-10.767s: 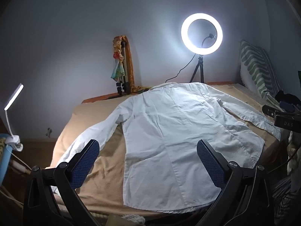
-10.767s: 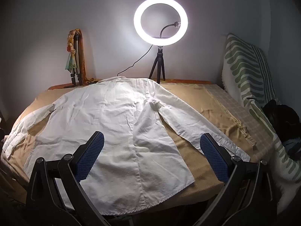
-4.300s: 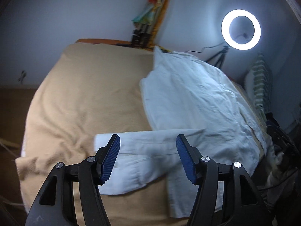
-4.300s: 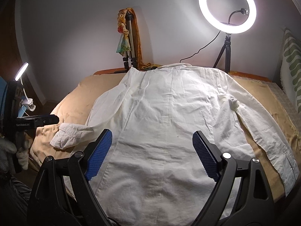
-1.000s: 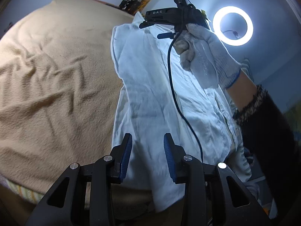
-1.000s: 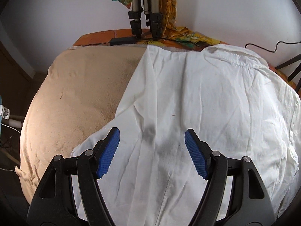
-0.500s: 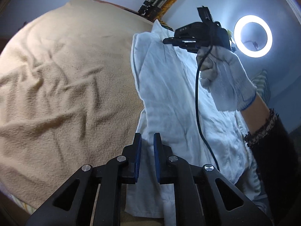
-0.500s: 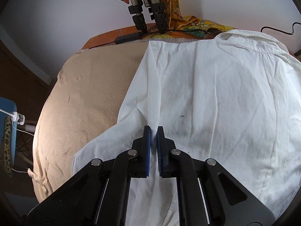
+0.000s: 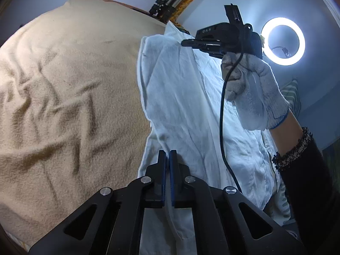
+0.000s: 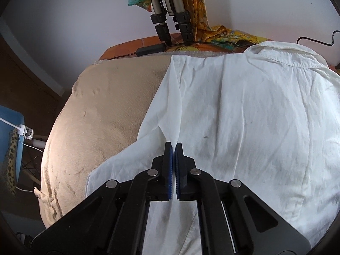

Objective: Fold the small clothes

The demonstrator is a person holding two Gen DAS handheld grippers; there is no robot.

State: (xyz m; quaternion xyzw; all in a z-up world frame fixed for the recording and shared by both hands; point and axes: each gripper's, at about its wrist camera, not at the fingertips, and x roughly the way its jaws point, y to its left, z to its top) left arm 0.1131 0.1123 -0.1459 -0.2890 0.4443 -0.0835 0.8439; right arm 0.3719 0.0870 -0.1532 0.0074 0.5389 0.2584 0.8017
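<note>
A tan blanket [image 10: 102, 114] covers the bed beneath a glowing ring light [image 9: 282, 41]; a white shirt [image 10: 244, 116] lies along its right side; the left gripper [image 9: 167, 156] and right gripper [image 10: 173, 148], each clamped narrow, pinch the shirt's folded left edge.

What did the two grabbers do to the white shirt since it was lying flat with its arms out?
The left sleeve was folded in over the white shirt. Then both grippers, open earlier, came down on the shirt's left folded edge and shut on it: the left gripper lower down, the right gripper farther up. The shirt stays on the tan blanket, and the ring light is still lit.
</note>
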